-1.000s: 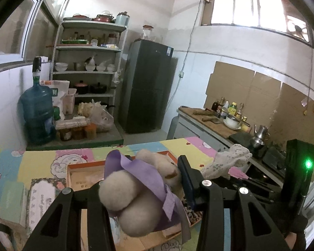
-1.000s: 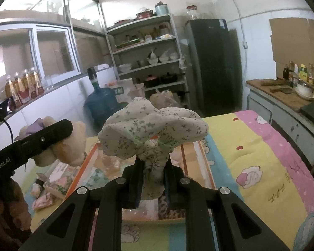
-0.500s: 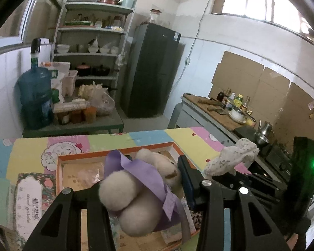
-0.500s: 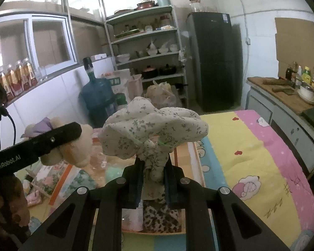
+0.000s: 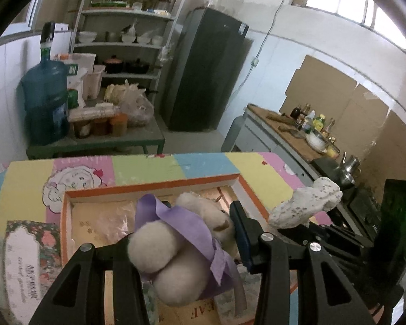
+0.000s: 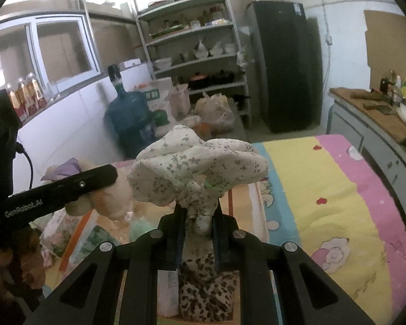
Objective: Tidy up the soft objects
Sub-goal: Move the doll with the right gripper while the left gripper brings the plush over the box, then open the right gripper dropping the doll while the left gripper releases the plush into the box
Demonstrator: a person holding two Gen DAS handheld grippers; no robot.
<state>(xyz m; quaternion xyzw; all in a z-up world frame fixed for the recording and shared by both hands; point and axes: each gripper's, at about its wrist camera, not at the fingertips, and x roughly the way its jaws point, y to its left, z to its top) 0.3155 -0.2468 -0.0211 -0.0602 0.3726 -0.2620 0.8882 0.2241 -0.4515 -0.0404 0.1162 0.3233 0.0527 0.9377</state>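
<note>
The left gripper (image 5: 181,233) squeezes a fuzzy cream teddy (image 5: 173,257) in purple cloth above the orange-edged box (image 5: 154,187). The right gripper (image 6: 199,223) pinches a knotted flowery cloth bundle (image 6: 197,170).

**A lived-in home kitchen**

Everything is pointing to a household kitchen. A tall metal shelf rack (image 5: 127,35) is holding bowls, pots and jars, and a dark refrigerator (image 5: 205,73) is standing beside it against the white wall. A big blue water jug (image 5: 44,100) is sitting on a low bench among bags and food tubs. Along the right wall a worktop (image 5: 289,132) is carrying sauce bottles, a cleaver and a bowl, with a metal kettle (image 5: 347,166) resting by the stove. Daylight is coming through high windows (image 5: 346,2).
</note>
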